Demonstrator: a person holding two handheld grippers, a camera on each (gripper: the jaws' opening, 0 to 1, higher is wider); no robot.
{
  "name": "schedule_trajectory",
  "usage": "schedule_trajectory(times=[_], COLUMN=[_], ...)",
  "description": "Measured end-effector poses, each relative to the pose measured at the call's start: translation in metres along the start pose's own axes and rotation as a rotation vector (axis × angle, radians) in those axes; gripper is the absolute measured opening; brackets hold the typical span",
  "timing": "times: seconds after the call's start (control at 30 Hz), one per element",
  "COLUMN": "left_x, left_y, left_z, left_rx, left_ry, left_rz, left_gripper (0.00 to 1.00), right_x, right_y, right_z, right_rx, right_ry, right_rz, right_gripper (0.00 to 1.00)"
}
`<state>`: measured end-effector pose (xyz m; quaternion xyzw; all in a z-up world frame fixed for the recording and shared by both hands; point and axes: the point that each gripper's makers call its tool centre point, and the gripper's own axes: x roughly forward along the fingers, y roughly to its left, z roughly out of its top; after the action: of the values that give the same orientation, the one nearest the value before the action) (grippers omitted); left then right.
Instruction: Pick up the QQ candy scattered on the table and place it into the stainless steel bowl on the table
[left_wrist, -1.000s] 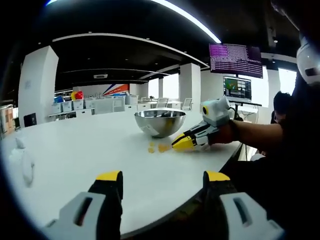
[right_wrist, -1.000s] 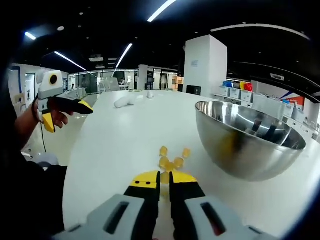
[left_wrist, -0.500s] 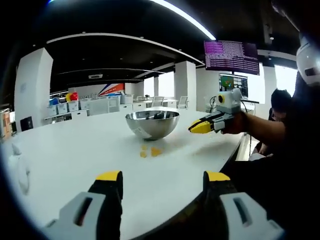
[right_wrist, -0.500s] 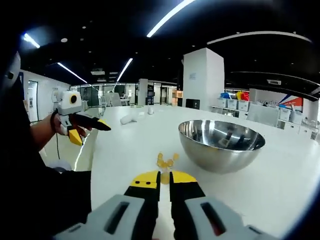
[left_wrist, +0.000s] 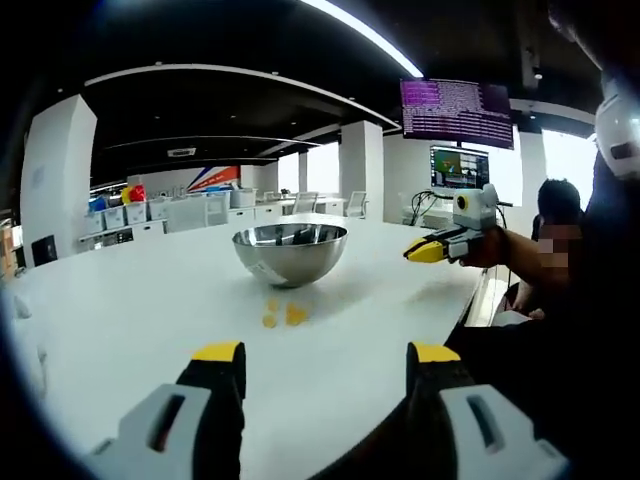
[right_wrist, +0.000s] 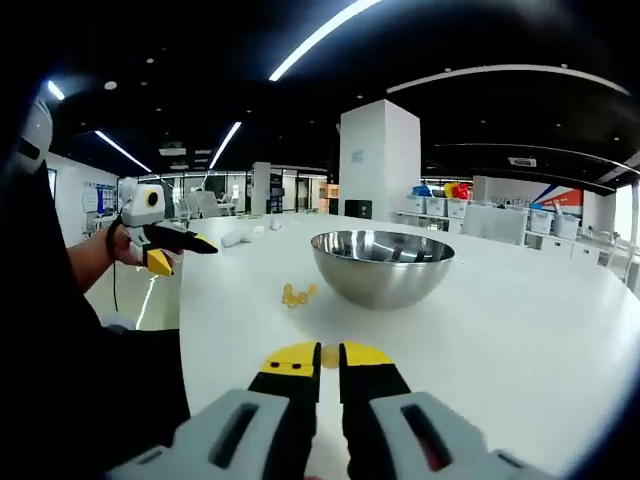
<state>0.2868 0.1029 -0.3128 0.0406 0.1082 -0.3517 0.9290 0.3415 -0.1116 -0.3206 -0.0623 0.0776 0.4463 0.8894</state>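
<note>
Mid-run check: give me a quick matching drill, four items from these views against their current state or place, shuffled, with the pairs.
Items:
1. left gripper
2. right gripper
3. QQ candy pile
4. stainless steel bowl

States:
A. on the table beside the bowl
B. fingers wide apart
C. upright on the white table
D. fingers shut on a yellow candy piece

Pairs: 1-B, 2-D, 3-A, 4-C

White table (left_wrist: 120, 300) with steel bowl (left_wrist: 290, 252) and yellow candies (left_wrist: 284, 314) beside it.

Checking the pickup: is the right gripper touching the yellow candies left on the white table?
Apart. The right gripper view shows bare table between the right gripper and candies.
</note>
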Motion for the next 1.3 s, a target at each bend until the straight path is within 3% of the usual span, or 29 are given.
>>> schedule_trajectory(times=[0.33,0.6,0.87,1.13,1.3], left_x=[0.009,0.009,0.004,-0.001,-0.005], left_y=[-0.003,0.001,0.005,0.01,0.013], left_z=[0.002,-0.002,-0.006,-0.011,-0.013], left_rx=[0.001,-0.012,-0.028,-0.045,-0.053], left_ry=[0.001,0.002,0.0,-0.005,-0.006], left_rz=[-0.016,-0.016,-0.014,-0.01,-0.005], left_gripper=[0.65,0.64,0.64,0.63,0.63], right_x=[0.004,0.029,0.074,0.122,0.155], right_y=[-0.005,-0.023,-0.053,-0.055,-0.068], right_z=[0.01,0.047,0.081,0.092,0.103], right_rx=[-0.004,-0.092,-0.178,-0.304,-0.354], right_ry=[-0.012,-0.007,0.022,0.139,0.193], right_rz=[-0.004,0.012,0.039,0.121,0.146], right_gripper=[0.09,0.09,0.09,0.09,0.09])
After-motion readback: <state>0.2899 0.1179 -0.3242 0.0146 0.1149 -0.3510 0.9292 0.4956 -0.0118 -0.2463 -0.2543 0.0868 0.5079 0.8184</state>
